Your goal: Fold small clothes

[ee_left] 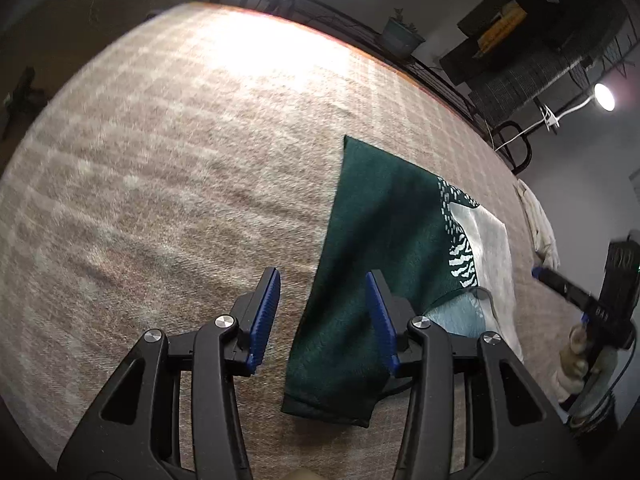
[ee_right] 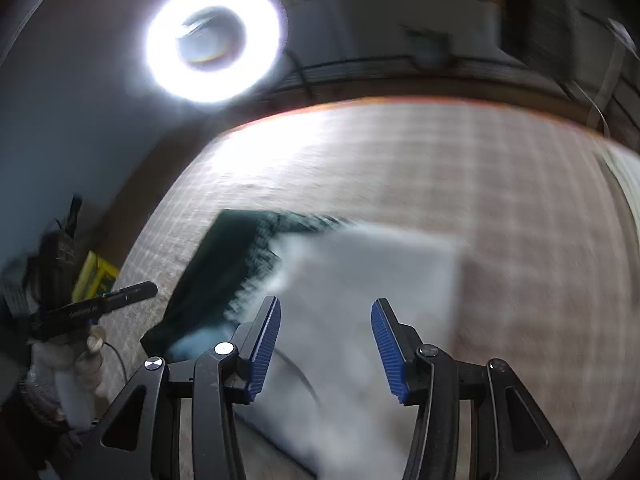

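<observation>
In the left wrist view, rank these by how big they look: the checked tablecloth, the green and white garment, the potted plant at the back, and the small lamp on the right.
1. checked tablecloth
2. green and white garment
3. potted plant
4. small lamp

Plant and lamp sit far back, so their true sizes are unsure.

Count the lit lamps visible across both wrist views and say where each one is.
2. A ring light hangs beyond the table's far edge, cut off at the top of the left wrist view. A small round lamp glows at the right, past the table. Others may be hidden.

From my left gripper [ee_left: 323, 304], bare checked tablecloth [ee_left: 168, 168] spreads from nine to twelve o'clock; the folded green garment [ee_left: 376, 240] blocks one o'clock, white cloth [ee_left: 540, 220] beyond.
</observation>
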`<state>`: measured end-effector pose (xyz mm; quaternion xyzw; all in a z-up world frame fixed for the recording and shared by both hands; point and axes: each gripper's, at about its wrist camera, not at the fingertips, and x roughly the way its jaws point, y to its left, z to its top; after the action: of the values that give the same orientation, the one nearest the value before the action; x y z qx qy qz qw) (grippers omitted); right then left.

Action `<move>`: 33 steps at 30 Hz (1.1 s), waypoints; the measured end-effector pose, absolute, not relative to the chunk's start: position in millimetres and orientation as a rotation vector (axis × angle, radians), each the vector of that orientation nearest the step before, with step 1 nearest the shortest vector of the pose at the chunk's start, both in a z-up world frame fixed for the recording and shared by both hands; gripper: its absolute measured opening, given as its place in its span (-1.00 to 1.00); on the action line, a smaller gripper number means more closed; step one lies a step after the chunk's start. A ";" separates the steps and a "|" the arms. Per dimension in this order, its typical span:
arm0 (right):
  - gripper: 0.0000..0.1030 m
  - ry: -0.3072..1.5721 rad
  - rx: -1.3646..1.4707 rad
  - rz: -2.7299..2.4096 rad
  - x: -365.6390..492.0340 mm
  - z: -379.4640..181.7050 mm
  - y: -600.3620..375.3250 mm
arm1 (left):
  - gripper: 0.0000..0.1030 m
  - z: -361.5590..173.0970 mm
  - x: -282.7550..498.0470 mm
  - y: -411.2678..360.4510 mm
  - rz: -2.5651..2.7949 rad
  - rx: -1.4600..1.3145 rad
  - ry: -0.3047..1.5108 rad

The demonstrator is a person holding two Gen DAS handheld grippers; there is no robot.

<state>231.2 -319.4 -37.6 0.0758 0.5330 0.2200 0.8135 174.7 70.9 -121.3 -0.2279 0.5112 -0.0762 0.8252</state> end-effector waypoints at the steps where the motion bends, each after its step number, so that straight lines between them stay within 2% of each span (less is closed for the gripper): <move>1: -0.02 1.153 0.189 0.454 228.3 -40.0 -331.9 | -0.13 -125.0 176.1 75.5 -0.163 -0.514 1.094; 7: 0.01 1.237 0.362 0.406 219.6 -69.8 -386.8 | -0.12 -142.8 184.8 85.7 -0.179 -0.625 1.145; 18: -0.02 1.276 0.558 0.495 230.0 -104.7 -397.1 | -0.10 -149.9 204.3 79.3 -0.269 -0.714 1.146; 19: -0.08 1.274 0.570 0.511 232.1 -105.7 -396.5 | -0.10 -149.7 206.3 77.2 -0.277 -0.714 1.143; 20: -0.26 1.277 0.590 0.528 232.1 -108.3 -397.1 | -0.10 -150.8 208.9 74.1 -0.292 -0.714 1.150; 27: -0.30 1.281 0.671 0.586 240.6 -122.8 -378.1 | -0.11 -147.7 223.9 49.3 -0.312 -0.659 1.140; 28: -0.30 1.284 0.674 0.590 242.2 -123.6 -374.4 | -0.16 -147.3 224.6 47.7 -0.306 -0.646 1.140; 30: -0.33 1.284 0.670 0.593 244.2 -123.2 -370.6 | -0.59 -146.8 226.3 42.2 -0.280 -0.603 1.143; 31: -0.37 1.283 0.657 0.589 245.0 -122.7 -366.7 | -0.69 -147.3 226.9 39.7 -0.267 -0.582 1.146; 32: -0.50 1.288 0.643 0.586 246.4 -122.1 -368.1 | -0.83 -147.7 227.1 37.7 -0.253 -0.570 1.145; 33: -0.63 1.293 0.627 0.578 247.0 -122.3 -364.9 | -0.89 -148.7 227.4 36.2 -0.249 -0.568 1.148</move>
<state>247.0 -364.9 -122.3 0.2833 0.5839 0.2609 0.7147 227.4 36.2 -148.7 -0.2642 0.5342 -0.1160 0.7946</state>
